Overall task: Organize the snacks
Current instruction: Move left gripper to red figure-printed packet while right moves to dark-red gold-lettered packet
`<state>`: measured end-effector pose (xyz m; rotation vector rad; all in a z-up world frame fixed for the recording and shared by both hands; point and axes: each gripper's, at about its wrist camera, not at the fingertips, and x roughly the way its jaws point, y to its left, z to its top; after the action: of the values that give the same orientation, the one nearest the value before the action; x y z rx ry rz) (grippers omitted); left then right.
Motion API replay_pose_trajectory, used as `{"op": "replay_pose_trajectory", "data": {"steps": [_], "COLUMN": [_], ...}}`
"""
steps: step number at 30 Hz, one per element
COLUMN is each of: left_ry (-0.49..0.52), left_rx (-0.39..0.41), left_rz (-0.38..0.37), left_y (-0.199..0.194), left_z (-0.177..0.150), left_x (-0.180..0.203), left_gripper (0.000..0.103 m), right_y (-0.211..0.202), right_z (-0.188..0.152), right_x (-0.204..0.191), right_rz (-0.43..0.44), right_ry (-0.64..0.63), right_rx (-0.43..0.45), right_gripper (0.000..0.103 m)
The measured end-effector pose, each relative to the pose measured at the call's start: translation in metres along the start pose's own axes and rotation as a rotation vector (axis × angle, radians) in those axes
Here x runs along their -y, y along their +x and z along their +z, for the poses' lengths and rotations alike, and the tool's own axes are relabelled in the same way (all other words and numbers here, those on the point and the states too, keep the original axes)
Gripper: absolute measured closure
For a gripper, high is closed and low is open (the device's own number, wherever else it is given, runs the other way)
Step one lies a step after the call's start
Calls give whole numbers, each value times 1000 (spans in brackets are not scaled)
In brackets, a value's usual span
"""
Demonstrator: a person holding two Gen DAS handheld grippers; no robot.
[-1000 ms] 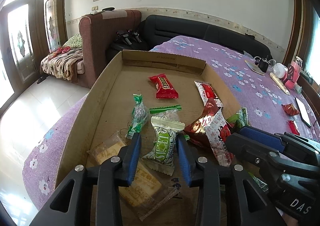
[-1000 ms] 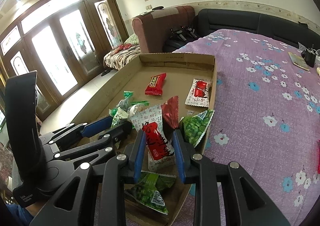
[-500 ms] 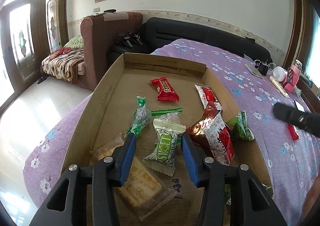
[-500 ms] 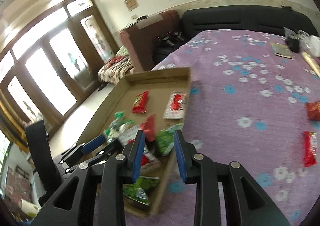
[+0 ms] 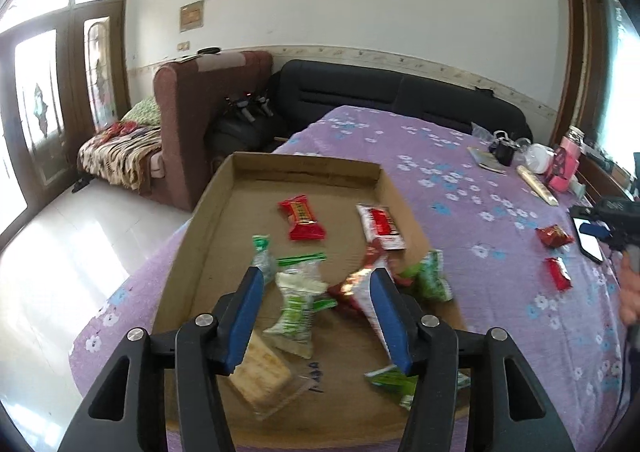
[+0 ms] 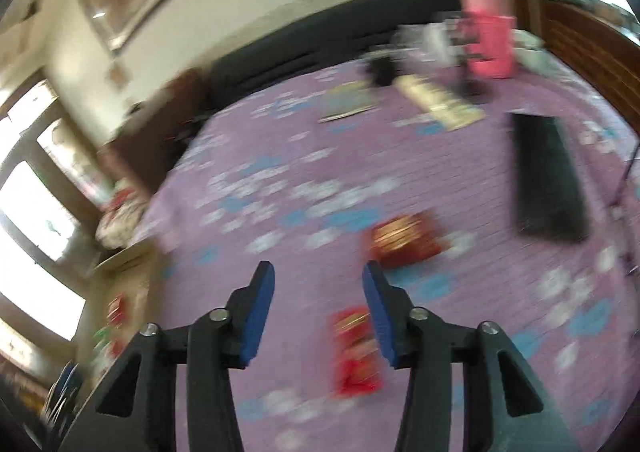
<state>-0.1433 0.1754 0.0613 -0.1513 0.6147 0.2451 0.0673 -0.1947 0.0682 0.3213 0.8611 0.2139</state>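
Snacks lie partly in the cardboard tray (image 5: 208, 220) and partly loose on the purple flowered bed cover (image 5: 460, 180).

In the tray a green-and-white packet (image 5: 296, 312) sits between the left tool (image 5: 316, 316) fingers, untouched, as its jaws are opening. Two red packets, one (image 6: 356, 352) nearer and one (image 6: 404, 240) farther, lie on the cover under the right tool (image 6: 318, 304), whose jaws are also opening and hold nothing; that view is blurred. A dark phone (image 6: 548, 176) lies nearby.

Blurred, the opening right gripper (image 6: 318, 276) hovers empty over 2 red snack packets (image 6: 356, 352) on purple cloth (image 6: 280, 156).
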Motion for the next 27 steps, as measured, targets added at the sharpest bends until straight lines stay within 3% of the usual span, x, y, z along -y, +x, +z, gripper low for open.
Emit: {"op": "replay_pose_trajectory", "data": {"steps": [6,14,17,20,27], "left_ry": [52,113,148,177,243], "left_rx": [5,3,-12,-51,-214], "left_rz": [-32,-89,-127,-188,-380], "left_y": [-9,-19,-19,-16,8], "left_z": [2,4,4,5,7], "left_x": [22,56,74,95,169], "left_gripper": [44,41,39,39,39], "right_y": [42,68,63,50,6], "right_z": [18,0,-4,0,-9], "right_x": [32,16,11,16,21], "right_rz": [-88,-104,-118,-84,-69], "right_ry": [-4,-93,-131,-77,-52], "right_rx": [-89,-109,-92,-94,-45], "right_gripper": [54,49,59,70,88]}}
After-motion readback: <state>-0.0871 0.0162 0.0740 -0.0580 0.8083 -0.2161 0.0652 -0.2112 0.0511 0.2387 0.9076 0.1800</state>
